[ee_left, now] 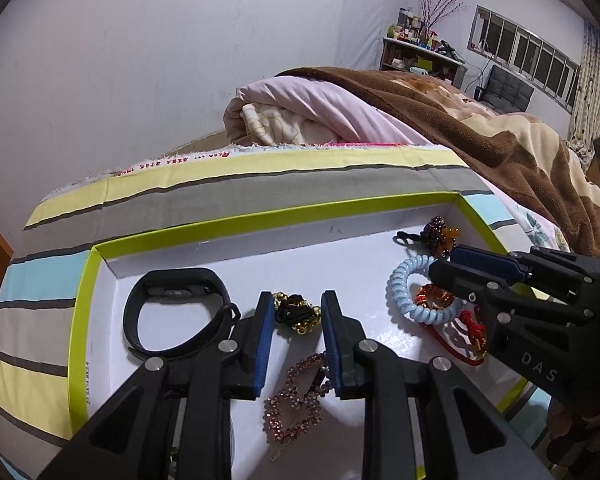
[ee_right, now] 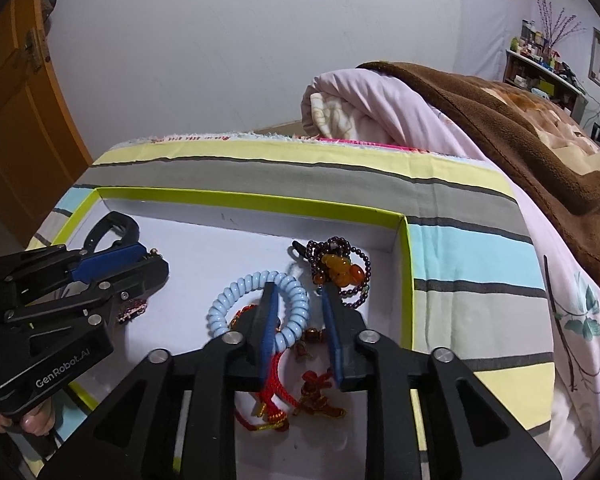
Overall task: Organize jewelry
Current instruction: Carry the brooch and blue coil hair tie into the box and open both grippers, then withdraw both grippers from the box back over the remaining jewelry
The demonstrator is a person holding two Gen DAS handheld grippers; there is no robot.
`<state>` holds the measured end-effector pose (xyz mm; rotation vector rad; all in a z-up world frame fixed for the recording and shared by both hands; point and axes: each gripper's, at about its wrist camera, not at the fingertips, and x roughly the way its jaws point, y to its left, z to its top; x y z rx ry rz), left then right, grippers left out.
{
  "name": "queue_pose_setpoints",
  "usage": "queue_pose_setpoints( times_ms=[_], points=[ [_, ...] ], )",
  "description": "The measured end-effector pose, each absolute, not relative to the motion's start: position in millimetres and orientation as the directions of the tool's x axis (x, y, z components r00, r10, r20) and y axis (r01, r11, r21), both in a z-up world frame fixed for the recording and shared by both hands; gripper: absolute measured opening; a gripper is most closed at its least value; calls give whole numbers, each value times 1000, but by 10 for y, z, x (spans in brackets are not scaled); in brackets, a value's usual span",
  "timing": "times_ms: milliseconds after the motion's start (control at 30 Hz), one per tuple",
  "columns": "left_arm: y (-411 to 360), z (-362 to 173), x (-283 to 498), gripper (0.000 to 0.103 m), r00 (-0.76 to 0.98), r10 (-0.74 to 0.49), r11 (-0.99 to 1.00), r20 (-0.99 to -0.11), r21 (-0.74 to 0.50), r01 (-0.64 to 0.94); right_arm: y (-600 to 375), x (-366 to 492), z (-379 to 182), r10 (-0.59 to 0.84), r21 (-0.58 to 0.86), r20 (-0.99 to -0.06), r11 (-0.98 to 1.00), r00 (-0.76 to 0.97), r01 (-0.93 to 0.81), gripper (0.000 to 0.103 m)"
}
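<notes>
A white tray with a lime-green rim [ee_left: 260,216] [ee_right: 240,196] lies on a striped cloth and holds the jewelry. My left gripper [ee_left: 296,300] [ee_right: 156,260] is open over the tray's left half. Just past its tips is a black-and-gold hair tie [ee_left: 298,314], and a pink rhinestone clip [ee_left: 296,404] lies beneath it. A black wristband [ee_left: 172,292] sits to its left. My right gripper [ee_right: 299,290] [ee_left: 444,260] is open above a light blue spiral tie [ee_right: 236,292] [ee_left: 404,292]. A red knotted cord [ee_right: 312,396] lies under it, and a dark bead bracelet with amber charms [ee_right: 340,264] just beyond.
The striped cloth [ee_left: 220,192] covers a raised surface. Behind it are rolled pink bedding [ee_left: 300,108] and a brown blanket [ee_left: 480,128]. A wooden door [ee_right: 24,120] stands at the left. A cluttered shelf [ee_left: 420,52] is far back. A hand [ee_right: 32,424] holds the left gripper.
</notes>
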<state>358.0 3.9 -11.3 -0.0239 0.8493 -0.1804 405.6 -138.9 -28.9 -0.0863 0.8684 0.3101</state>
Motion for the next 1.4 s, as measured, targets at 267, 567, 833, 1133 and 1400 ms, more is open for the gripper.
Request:
queue_pose_setpoints(
  times_ms=[267,567,833,1133,1400],
  points=[
    [119,58,3362,28,680,-178,984,-711,-119,133,-1471,3780,-127,252,60,-730,949,636,-308,25],
    [136,337,2822,28,735,-177,984,-654,-131,120,-1576,3199,135,275,58,-676,945,684,-322,25],
    [41,503,2239,28,780,-167,986,-603,-120,118,-1657,2602,333,292,51,-622,941,726,-334,25],
    [-2,507,1714,28,801,-147,988,-581,-124,91,-1711,2045,353,306,50,-596,937,743,-346,25],
    [27,438,1315,28,811,-126,990,-572,-118,70,-1747,1740,306,312,59,-596,936,740,-347,25]
  ],
)
